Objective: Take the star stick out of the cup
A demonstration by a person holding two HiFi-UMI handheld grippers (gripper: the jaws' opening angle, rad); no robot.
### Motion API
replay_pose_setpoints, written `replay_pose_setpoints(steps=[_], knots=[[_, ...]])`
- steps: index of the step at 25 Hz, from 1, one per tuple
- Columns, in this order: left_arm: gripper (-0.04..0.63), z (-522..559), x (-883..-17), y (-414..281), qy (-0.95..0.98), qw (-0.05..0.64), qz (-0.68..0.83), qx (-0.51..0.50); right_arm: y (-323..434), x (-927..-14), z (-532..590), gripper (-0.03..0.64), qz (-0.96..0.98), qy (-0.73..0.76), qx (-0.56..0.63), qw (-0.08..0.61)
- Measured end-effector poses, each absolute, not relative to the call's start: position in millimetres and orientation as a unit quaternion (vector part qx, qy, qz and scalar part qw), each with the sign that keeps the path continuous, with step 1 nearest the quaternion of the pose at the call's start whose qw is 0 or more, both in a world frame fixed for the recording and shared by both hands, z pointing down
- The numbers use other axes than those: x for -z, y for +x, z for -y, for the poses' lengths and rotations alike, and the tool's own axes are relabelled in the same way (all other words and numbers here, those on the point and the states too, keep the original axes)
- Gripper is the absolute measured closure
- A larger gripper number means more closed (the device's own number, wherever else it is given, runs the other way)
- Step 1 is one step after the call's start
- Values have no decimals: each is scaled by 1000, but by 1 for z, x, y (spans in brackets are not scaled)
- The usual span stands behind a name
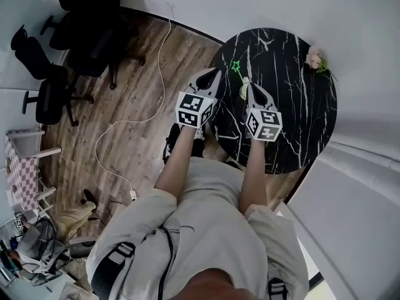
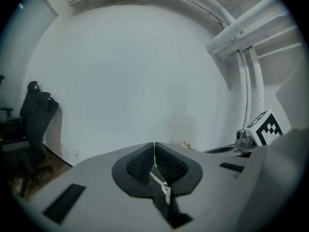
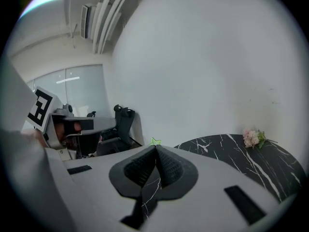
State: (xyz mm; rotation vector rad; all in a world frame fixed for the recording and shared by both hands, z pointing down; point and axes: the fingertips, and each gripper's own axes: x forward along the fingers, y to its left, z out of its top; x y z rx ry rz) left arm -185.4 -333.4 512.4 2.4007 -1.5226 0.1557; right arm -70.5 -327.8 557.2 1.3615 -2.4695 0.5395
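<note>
A green star stick (image 1: pixel 236 67) stands out of a pale cup (image 1: pixel 242 92) on the round black marble table (image 1: pixel 294 111). The right gripper hides most of the cup. My right gripper (image 1: pixel 253 86) is shut and empty, just right of the cup. In the right gripper view its jaws (image 3: pixel 156 149) are pressed together, and the star (image 3: pixel 154 141) peeks over their tips. My left gripper (image 1: pixel 209 74) hovers at the table's left edge, left of the star and apart from it. Its jaws (image 2: pixel 154 145) meet, with a thin green sliver of the stick (image 2: pixel 154 165) showing through the slit.
A small bunch of pink flowers (image 1: pixel 314 59) lies at the table's far rim and shows too in the right gripper view (image 3: pixel 253 138). Black office chairs (image 1: pixel 56 74) and a white cable (image 1: pixel 134 120) are on the wooden floor to the left. A white wall stands behind the table.
</note>
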Motion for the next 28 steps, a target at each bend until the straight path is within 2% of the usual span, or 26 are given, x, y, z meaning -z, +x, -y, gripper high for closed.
replay_pose_setpoints(steps=[18, 25, 28], knots=[[572, 392, -544, -196, 874, 153, 454, -83, -102, -610, 368, 578, 814, 506, -140, 250], [572, 407, -550, -201, 877, 157, 446, -87, -108, -624, 377, 578, 806, 509, -144, 266], [572, 413, -548, -203, 878, 158, 444, -82, -111, -630, 379, 545, 805, 503, -143, 281]])
